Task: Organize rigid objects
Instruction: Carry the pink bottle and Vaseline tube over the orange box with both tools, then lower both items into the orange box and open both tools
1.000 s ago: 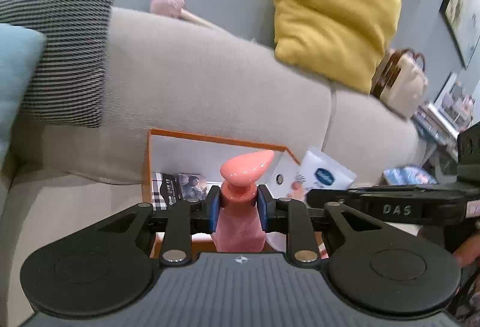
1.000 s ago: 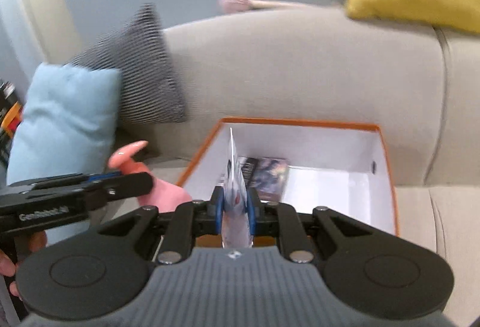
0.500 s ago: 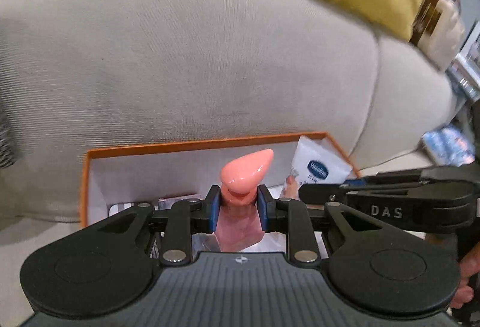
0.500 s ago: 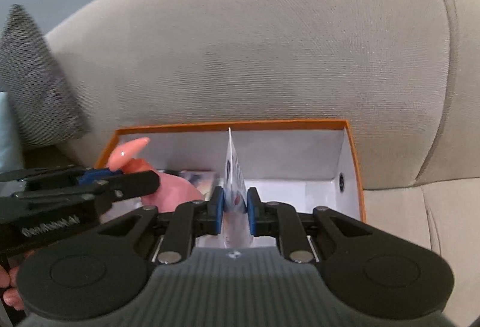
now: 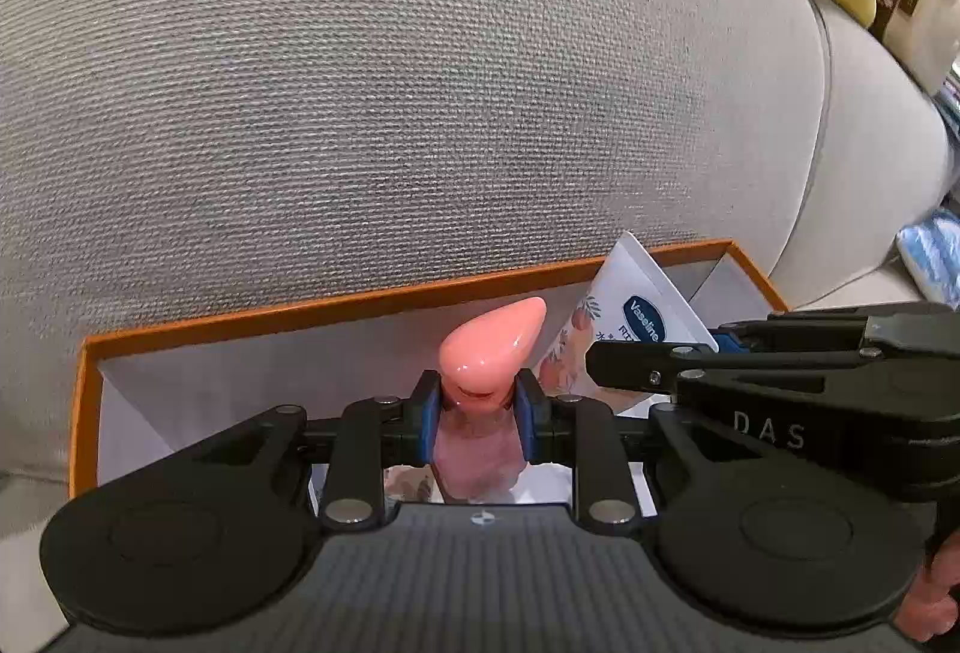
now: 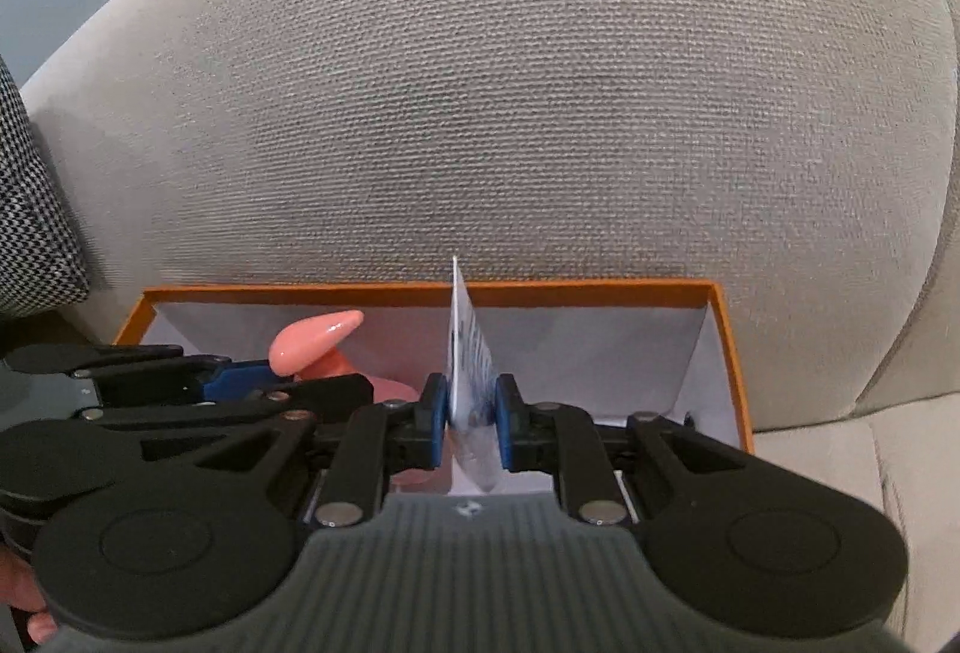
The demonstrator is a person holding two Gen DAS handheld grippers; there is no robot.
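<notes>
Grey sofa cushions (image 5: 420, 83) rise behind the orange-rimmed white box (image 6: 729, 353). Left gripper (image 5: 477, 413) pinches the upright pink pump bottle (image 5: 489, 347); right gripper (image 6: 471, 413) pinches the flat white Vaseline tube (image 6: 471, 347), both just above the box.

pink pump bottle (image 5: 489, 353): glossy, upright, over box's left half | white Vaseline tube (image 5: 630, 317): flat, edge-up, just right | orange box (image 5: 360, 302): white inside, open
</notes>
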